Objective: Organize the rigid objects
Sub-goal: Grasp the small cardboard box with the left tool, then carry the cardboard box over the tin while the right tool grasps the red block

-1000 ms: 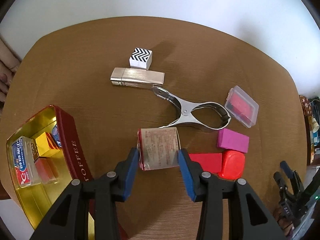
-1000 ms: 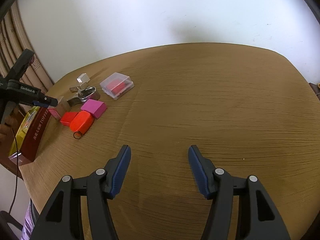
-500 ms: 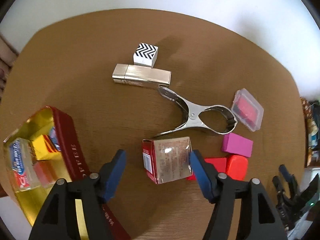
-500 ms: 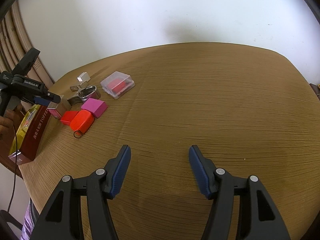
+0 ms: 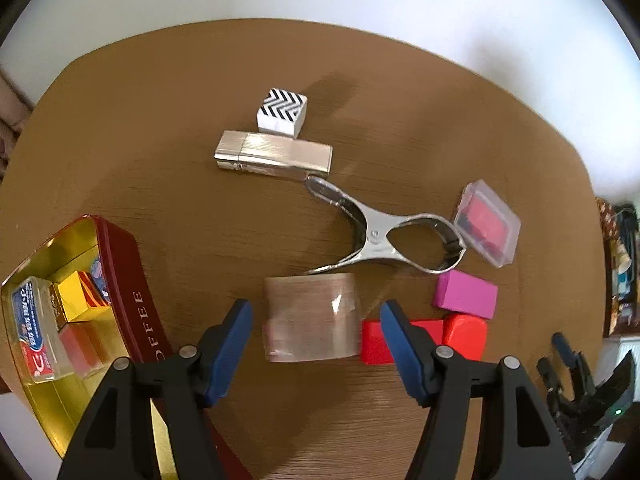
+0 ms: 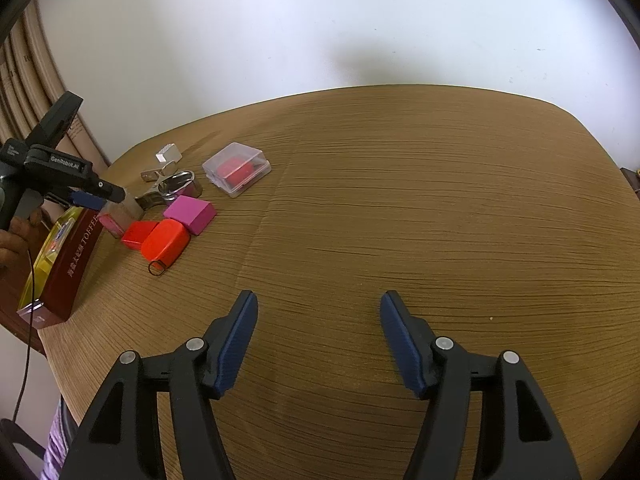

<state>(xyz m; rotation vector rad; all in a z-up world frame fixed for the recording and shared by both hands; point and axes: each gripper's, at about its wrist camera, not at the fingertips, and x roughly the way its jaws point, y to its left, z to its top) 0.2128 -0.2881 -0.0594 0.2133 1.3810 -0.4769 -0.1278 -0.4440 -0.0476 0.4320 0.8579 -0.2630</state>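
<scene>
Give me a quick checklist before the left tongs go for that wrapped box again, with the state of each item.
1. Left tongs open wide enough for the wrapped box: ok, gaps show on both sides.
2. Box free of the pads: ok, it lies on the table, untouched.
3. Room beside the box: not ok, the red block sits right against its right side.
4. Metal clip clear of the box: cannot tell, its handle tip ends right at the box's top edge.
5. Space in the tin: ok, bare gold floor shows.
6. Right tongs out of the way: ok, empty, jaws opening, far from the pile.
</scene>
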